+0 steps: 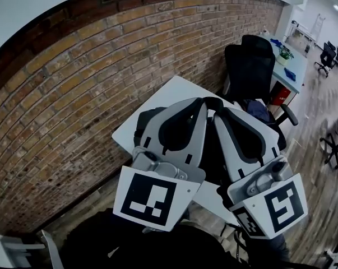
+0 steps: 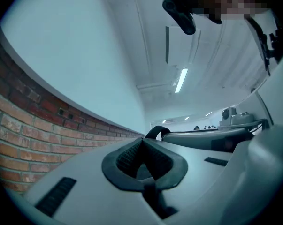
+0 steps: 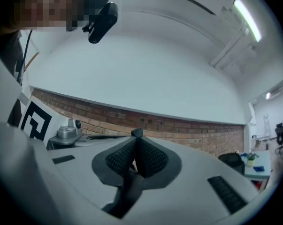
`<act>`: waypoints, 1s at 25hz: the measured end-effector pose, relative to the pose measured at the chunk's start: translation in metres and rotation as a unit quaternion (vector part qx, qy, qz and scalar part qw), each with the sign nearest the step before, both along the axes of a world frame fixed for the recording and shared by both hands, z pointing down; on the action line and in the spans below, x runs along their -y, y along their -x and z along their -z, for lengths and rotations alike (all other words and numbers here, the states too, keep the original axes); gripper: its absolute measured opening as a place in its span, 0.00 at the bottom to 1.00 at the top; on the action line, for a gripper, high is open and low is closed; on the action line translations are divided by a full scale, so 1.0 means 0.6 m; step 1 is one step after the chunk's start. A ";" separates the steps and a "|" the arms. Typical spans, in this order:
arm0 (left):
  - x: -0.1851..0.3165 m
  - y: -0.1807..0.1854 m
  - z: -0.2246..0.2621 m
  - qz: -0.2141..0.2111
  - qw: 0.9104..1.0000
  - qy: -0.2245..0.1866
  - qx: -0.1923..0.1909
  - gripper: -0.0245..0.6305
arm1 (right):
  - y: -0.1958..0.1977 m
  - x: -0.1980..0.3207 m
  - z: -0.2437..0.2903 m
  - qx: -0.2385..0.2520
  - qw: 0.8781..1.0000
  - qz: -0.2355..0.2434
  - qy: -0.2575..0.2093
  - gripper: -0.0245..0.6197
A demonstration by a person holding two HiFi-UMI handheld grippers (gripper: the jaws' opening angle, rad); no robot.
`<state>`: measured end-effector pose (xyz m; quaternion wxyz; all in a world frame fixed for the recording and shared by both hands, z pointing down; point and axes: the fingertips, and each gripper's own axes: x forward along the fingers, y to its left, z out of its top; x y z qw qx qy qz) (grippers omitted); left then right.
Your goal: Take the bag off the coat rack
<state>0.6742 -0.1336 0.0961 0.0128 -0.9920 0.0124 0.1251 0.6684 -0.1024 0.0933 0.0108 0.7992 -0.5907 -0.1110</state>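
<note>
Above the near edge of the white table (image 1: pixel 169 91), the left gripper (image 1: pixel 204 101) and the right gripper (image 1: pixel 221 110) hang side by side, tips almost touching. Each is clenched on the bag's black strap (image 1: pixel 213 100), which arcs from one pair of tips to the other. The dark mass under them, on the table's near side, seems to be the bag (image 1: pixel 212 150) itself. The coat rack shows in no view (so I judge the strap is already free of its hook). To carry well from here, both hands should travel together and level, pinches tight, so the strap neither slips nor twists and the bag clears the table's edge. Counted: two grippers, one strap, one bag, one table, one black office chair (image 1: pixel 250 66) at the table's far corner, and one brick wall (image 1: pixel 73 105) along the table's left.
</note>
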 end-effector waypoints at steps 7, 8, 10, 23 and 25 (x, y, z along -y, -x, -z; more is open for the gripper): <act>0.033 -0.062 -0.054 0.024 1.000 0.010 0.016 0.05 | -0.069 0.035 -0.050 0.026 0.999 0.022 0.005 0.09; 0.035 -0.068 -0.055 0.024 1.000 0.010 0.016 0.05 | -0.075 0.038 -0.051 0.027 0.999 0.025 0.008 0.09; 0.039 -0.078 -0.057 0.025 0.999 0.009 0.016 0.05 | -0.086 0.043 -0.053 0.028 0.999 0.028 0.012 0.09; 0.041 -0.117 -0.063 0.005 1.000 0.011 0.023 0.05 | -0.122 0.046 -0.060 0.036 0.999 0.028 0.023 0.09; 0.040 -0.122 -0.064 0.003 1.000 0.010 0.024 0.05 | -0.127 0.045 -0.060 0.036 0.999 0.024 0.022 0.09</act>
